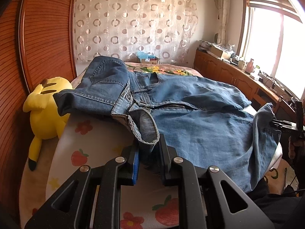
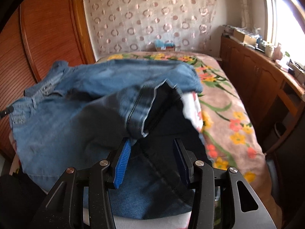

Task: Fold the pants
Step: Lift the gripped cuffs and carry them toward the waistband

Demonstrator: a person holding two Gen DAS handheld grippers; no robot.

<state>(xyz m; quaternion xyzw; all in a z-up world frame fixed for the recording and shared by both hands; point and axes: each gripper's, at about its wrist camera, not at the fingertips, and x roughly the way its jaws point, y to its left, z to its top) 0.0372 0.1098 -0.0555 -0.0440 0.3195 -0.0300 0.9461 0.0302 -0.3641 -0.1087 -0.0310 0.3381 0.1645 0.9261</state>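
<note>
Blue denim pants (image 1: 190,118) lie crumpled across the bed, fly open, one leg bunched up at the far left. My left gripper (image 1: 149,152) has its jaws close around the waistband corner (image 1: 146,131) of the pants. My right gripper (image 2: 152,152) is open, jaws wide apart, with a blurred hem of a pant leg (image 2: 141,110) hanging just past its left fingertip; the pants (image 2: 66,114) spread under and left of it. The right gripper also shows in the left wrist view (image 1: 286,124) at the far right edge of the pants.
A yellow plush toy (image 1: 45,110) lies at the bed's left edge by the wooden headboard (image 1: 38,38). A floral blanket (image 2: 228,114) covers the bed's right part. A wooden cabinet (image 1: 238,76) with clutter runs under the window on the right.
</note>
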